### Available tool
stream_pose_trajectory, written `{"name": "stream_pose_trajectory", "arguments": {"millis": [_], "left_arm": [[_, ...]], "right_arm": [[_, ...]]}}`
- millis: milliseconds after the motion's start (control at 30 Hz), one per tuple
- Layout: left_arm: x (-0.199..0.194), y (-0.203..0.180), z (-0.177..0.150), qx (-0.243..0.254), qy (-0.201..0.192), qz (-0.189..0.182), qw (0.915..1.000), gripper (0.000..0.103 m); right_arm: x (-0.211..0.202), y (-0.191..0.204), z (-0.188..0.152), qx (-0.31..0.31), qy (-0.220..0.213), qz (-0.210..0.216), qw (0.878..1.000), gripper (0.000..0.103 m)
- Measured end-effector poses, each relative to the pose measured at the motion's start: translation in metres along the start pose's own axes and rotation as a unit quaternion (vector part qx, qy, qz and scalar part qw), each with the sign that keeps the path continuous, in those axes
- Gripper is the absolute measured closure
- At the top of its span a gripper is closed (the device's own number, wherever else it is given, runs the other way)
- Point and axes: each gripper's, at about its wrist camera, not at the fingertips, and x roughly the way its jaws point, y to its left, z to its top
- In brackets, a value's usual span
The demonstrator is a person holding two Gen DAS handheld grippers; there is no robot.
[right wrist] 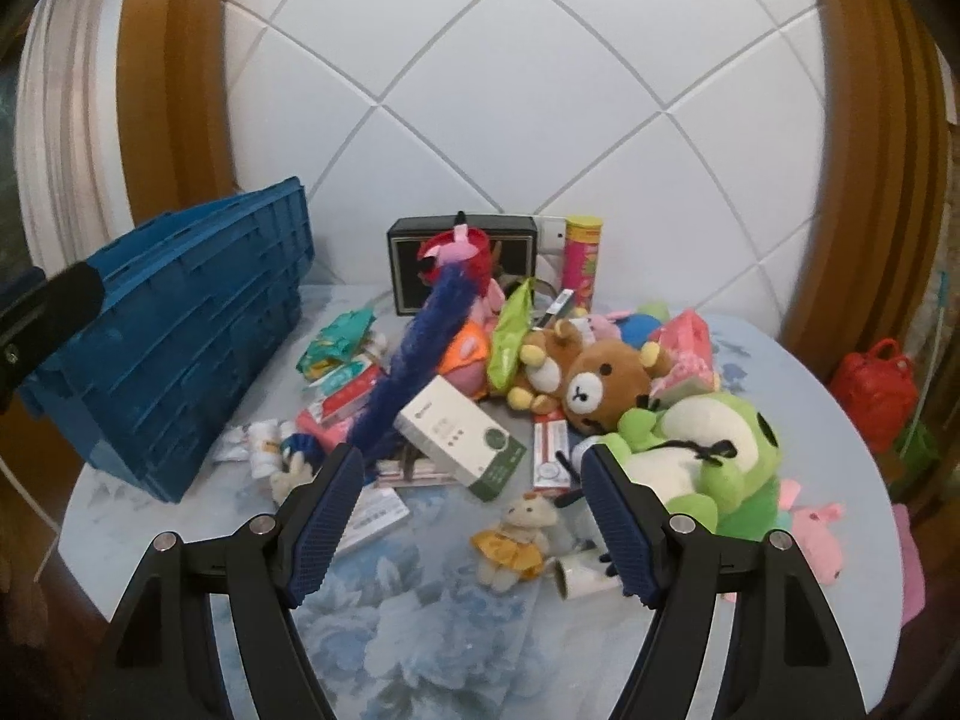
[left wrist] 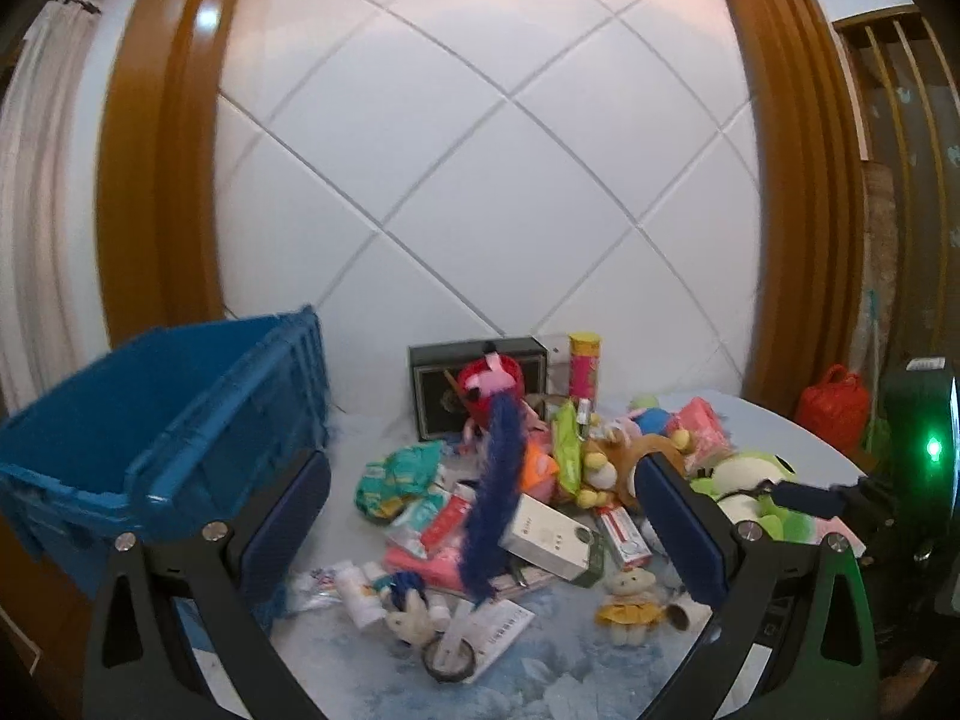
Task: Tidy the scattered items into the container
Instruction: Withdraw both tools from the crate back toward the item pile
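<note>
Now both tongs are spread apart and grasp nothing: the left gripper and the right gripper hang above the table. At the left stands the blue crate. Just beside it lies the heap: a blue feather duster, a white box, a brown bear and a green frog plush.

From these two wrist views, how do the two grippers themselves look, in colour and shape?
Both look alike. The left gripper and the right gripper each have two black angular fingers with round silver bolts at the joints, and dark blue ribbed pads on the inner faces. In the left wrist view the right gripper's dark body carries a lit green light. No cables or sleeves show.
</note>
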Motion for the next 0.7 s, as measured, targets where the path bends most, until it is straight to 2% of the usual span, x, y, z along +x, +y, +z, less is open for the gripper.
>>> {"name": "stream_pose_trajectory", "arguments": {"millis": [300, 433, 700], "left_arm": [[0.020, 0.016, 0.005, -0.025, 0.018, -0.019, 0.9993, 0.000], [0.027, 0.020, 0.001, -0.008, 0.030, 0.016, 0.9994, 0.000], [0.029, 0.039, -0.004, -0.005, 0.044, -0.007, 0.9990, 0.000]], "right_arm": [[0.006, -0.001, 0.010, 0.020, 0.000, -0.014, 1.000, 0.028], [0.007, 0.008, 0.012, 0.020, -0.001, -0.019, 1.000, 0.028], [0.009, 0.034, 0.018, 0.012, -0.006, -0.016, 1.000, 0.025]]}}
